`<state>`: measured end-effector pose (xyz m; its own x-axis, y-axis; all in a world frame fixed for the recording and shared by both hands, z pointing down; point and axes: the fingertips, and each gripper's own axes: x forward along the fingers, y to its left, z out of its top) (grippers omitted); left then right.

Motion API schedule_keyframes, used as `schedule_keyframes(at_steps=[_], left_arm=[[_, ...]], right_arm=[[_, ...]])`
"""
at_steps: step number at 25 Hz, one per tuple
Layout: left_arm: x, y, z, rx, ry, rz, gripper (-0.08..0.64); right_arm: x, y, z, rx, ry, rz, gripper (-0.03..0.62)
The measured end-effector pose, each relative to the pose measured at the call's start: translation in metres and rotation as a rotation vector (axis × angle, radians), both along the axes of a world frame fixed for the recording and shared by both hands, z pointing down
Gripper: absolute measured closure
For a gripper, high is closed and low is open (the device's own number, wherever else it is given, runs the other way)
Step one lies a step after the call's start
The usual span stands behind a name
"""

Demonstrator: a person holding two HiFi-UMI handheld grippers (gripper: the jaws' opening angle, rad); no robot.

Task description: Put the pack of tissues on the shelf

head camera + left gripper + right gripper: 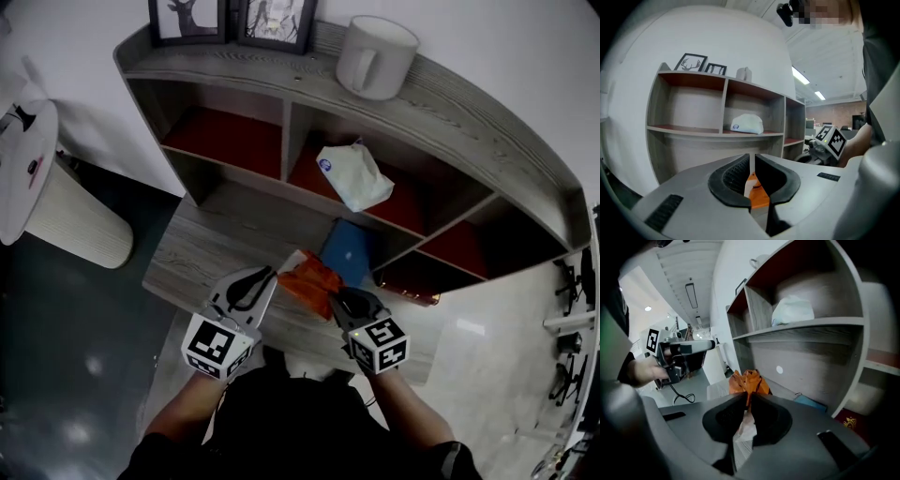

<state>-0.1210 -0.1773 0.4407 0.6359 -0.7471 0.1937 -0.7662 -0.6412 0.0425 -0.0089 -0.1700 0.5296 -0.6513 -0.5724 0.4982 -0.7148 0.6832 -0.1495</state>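
Observation:
An orange pack of tissues (311, 279) hangs over the grey ledge (206, 258) in front of the shelf unit (469, 108), held from both sides. My left gripper (272, 274) is shut on its left edge, where orange and white wrapper (757, 194) shows between the closed jaws. On its right end my right gripper (336, 298) is shut, with crumpled orange wrapper (749, 382) bulging past the fingertips. A white soft pack (354, 176) lies in the middle upper compartment, also visible as the white pack (747, 123) in the left gripper view and the white pack (793, 310) in the right gripper view.
A blue flat item (349, 251) lies on the ledge just beyond the orange pack. A white mug (375, 56) and two picture frames (230, 19) stand on the shelf top. A round white stool (80, 220) stands at the left on the dark floor.

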Motion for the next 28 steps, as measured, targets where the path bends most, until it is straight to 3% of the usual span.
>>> schedule_keyframes(at_steps=[4,9,22,28], left_arm=[[0.04,-0.003,-0.018,0.006,0.06,-0.017,0.534],[0.097,0.006,-0.028,0.004,0.08,0.0,0.534],[0.228,0.032,-0.041,0.003,0.071,0.037,0.534],[0.259,0.041,-0.05,0.012,0.068,0.099,0.534]], right_arm=[[0.049,0.015,-0.022,0.014,-0.025,-0.003,0.558],[0.107,0.032,-0.045,0.036,-0.046,0.0,0.558],[0.256,0.051,-0.08,0.113,-0.067,0.053,0.558],[0.298,0.037,-0.105,0.187,-0.044,0.107,0.558]])
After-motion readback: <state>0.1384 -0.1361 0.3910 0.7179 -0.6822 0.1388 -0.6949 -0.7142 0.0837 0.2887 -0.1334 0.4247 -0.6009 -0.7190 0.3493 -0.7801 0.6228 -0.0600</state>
